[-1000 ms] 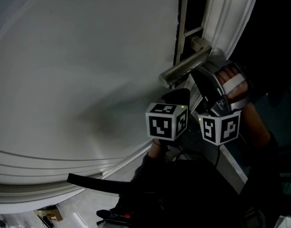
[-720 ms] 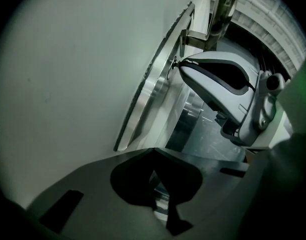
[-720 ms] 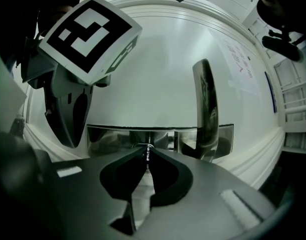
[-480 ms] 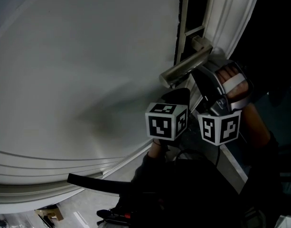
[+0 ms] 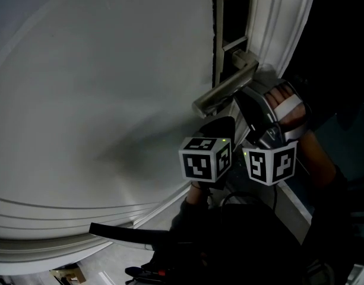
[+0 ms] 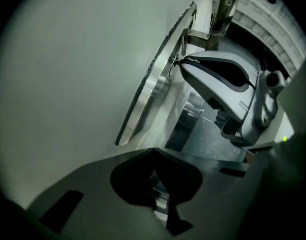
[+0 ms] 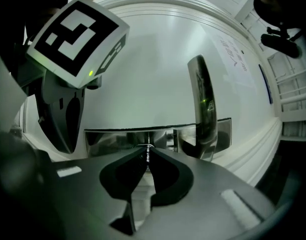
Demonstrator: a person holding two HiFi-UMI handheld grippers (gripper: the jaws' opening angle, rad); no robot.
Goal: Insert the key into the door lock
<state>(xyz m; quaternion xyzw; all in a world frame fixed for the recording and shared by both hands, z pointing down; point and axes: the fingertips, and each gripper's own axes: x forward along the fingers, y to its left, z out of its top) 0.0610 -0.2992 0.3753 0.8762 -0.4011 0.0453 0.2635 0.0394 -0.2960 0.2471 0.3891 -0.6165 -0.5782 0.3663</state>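
Key [image 7: 147,151]: thin blade edge-on, pinched in the clenched right gripper [image 7: 146,160]. Its long axis runs along the jaws, straight at the steel lock plate [image 7: 118,138] just ahead; contact uncertain. Left gripper [image 6: 153,156]: jaws together, empty, farther off, beside the plate.

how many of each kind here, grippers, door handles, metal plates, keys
grippers: 2, left gripper and right gripper
door handle: 1
metal plate: 1
key: 1, in the right gripper
total: 5
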